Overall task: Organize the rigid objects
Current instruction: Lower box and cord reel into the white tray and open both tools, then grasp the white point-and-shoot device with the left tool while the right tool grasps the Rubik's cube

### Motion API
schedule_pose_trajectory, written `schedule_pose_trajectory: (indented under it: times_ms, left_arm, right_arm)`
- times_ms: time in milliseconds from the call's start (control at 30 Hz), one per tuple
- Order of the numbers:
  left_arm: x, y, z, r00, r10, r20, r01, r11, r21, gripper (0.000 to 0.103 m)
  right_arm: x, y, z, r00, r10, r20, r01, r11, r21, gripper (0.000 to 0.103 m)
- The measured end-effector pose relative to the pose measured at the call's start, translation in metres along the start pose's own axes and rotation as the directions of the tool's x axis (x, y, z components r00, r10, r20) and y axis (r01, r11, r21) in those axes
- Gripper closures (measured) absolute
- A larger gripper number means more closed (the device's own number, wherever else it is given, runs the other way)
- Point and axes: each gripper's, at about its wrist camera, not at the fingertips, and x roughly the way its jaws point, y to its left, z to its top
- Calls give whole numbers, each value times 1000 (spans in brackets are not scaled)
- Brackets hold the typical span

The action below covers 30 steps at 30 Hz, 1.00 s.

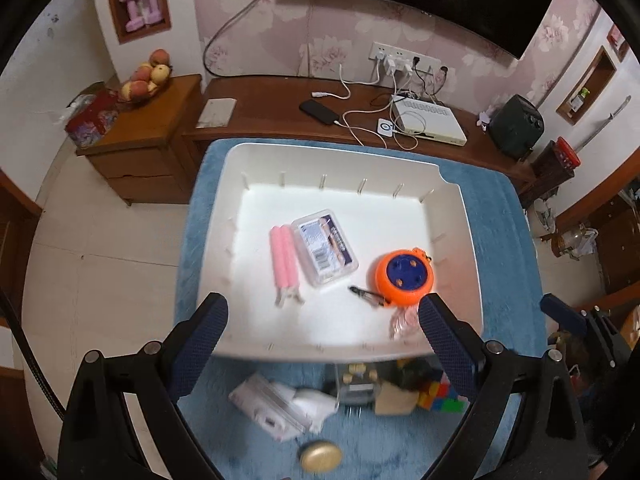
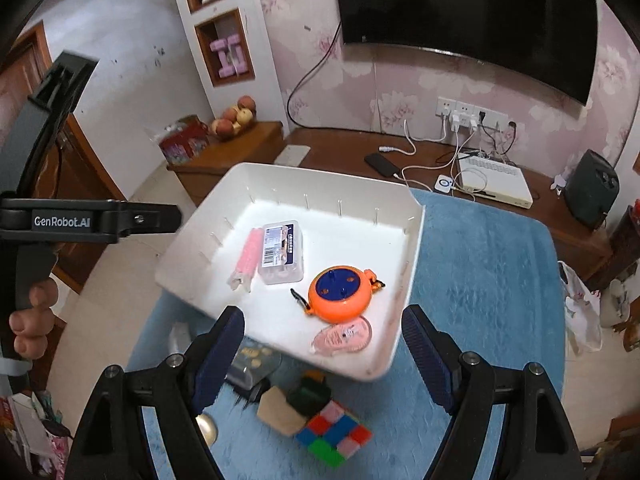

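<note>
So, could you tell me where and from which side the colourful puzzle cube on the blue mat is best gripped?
Grip the puzzle cube across two opposite flat faces, coming straight down from above. It sits flat on the blue mat, its right side clear; the tan block crowds its left, so the open right gripper suits.

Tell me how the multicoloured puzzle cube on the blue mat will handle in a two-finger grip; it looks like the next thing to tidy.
The puzzle cube looks rigid with flat faces, so it should sit still rather than roll. Its glossy plastic may slip slightly, and its layers might twist if squeezed off-centre. It probably weighs little.
</note>
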Motion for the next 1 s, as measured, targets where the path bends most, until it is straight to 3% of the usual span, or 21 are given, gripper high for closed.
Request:
schedule_pose_trajectory:
  times_ms: [300,567,767,1000]
  left_arm:
    - [-39,-8,-57,997,77,20,-75,993,-87,6]
    - [-21,5,-113,995,94,-43,-102,961,-256,6]
    - [15,31,-151,992,38,-119,-80,923,-376,6]
    - [75,60,-170,985,-72,-154,-3,899,-438,6]
  right_arm:
    - [-50,-16,-36,996,85,22,-83,994,-74,21]
    - [-43,-22,-80,994,100,-38,-106,971,-216,21]
    - [-16,-17,-105,991,96,-94,-117,960,-254,21]
    - [21,-2,-126,994,42,-102,-70,954,-292,21]
